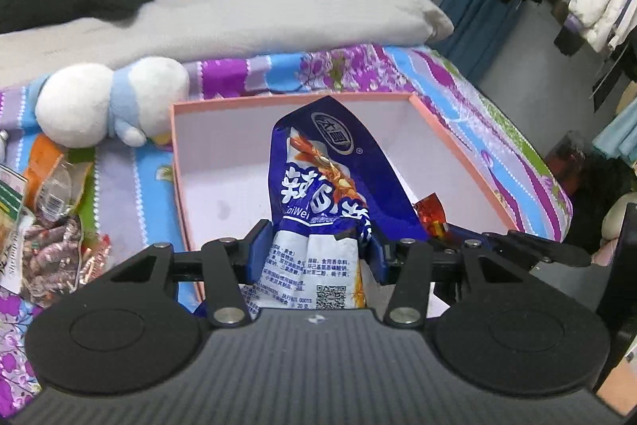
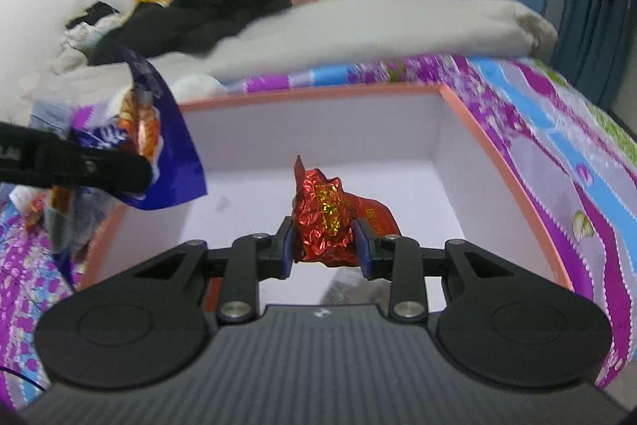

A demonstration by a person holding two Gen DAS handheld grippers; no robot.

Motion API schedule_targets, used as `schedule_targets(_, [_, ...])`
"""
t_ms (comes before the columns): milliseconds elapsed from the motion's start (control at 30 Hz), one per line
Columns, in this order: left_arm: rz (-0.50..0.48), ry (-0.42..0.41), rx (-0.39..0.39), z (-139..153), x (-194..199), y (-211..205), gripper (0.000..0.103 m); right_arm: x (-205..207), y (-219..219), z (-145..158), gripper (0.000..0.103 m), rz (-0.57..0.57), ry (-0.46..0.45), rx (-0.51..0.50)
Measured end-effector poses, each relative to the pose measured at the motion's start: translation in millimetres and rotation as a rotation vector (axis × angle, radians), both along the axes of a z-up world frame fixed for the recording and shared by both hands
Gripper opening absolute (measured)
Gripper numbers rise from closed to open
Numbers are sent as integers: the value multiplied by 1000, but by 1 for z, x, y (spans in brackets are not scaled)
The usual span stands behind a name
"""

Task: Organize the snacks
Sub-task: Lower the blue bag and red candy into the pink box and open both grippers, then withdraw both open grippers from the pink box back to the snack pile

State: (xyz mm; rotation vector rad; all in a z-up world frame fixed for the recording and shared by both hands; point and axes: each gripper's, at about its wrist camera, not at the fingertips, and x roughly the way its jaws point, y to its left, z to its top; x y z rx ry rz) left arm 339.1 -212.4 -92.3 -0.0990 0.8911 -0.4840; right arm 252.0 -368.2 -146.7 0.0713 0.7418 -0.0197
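Blue bag [image 1: 318,178]: held tight by left gripper [image 1: 316,249], over the box [image 1: 302,99]
Red pack [image 2: 328,222]: squeezed in right gripper [image 2: 327,245], over the box
Box: on the bed [image 1: 469,94]

One pink-rimmed white cardboard box [image 1: 294,100]; one blue-and-white plastic snack bag [image 1: 318,186]; one crinkled red foil snack packet [image 2: 324,222]; one white-and-blue plush toy [image 1: 107,102] far left; several loose snack packets [image 1: 47,226] near left.

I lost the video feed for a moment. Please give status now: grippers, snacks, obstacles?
Left gripper shut on blue snack bag, right gripper shut on red foil snack. Both above pink box. Nothing blocking.
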Motion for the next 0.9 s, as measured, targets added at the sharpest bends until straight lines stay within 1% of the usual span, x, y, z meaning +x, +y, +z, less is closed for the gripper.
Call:
schedule_targets(67, [-10,1,22,-3,3,-6,55,-1,-4,-3,35,-14,9,9])
schedule_targets(133, [-9,8,29,-6,4,-8,55,-4,-7,-6,35,-26,11,28])
schedule_targets(200, [-10,12,35,-7,4,-7,55,-5,-7,-8,35,-21,18,25])
schedule_targets(300, [-8,21,36,-9,3,-6,55,-9,-5,-10,34,-21,19,25])
schedule_targets(367, [-18,32,30,-10,3,-5,57,-4,-7,-11,34,-23,25,24])
schedule_targets(400, [-23,41,20,-11,3,-5,59,-4,-7,-11,34,-26,22,20])
schedule_targets(433, [-23,50,13,-12,4,-4,68,-4,-8,-10,34,-34,21,23])
schedule_targets(467, [-15,57,6,-13,5,-2,76,-5,-10,-9,43,-42,21,31])
schedule_targets(500, [-5,52,2,-13,4,0,77,-5,-11,-8,55,-49,15,38])
schedule_targets(533, [-1,44,5,-12,3,1,78,-6,-12,-6,57,-52,7,41])
schedule_targets(567, [-1,38,7,-11,3,2,78,-7,-12,-5,55,-52,4,37])
schedule_targets(667, [1,17,-4,-6,-1,7,78,-12,-11,0,55,-46,-18,36])
schedule_targets(900, [8,-93,-3,13,-30,25,78,-34,1,15,55,-25,-93,38])
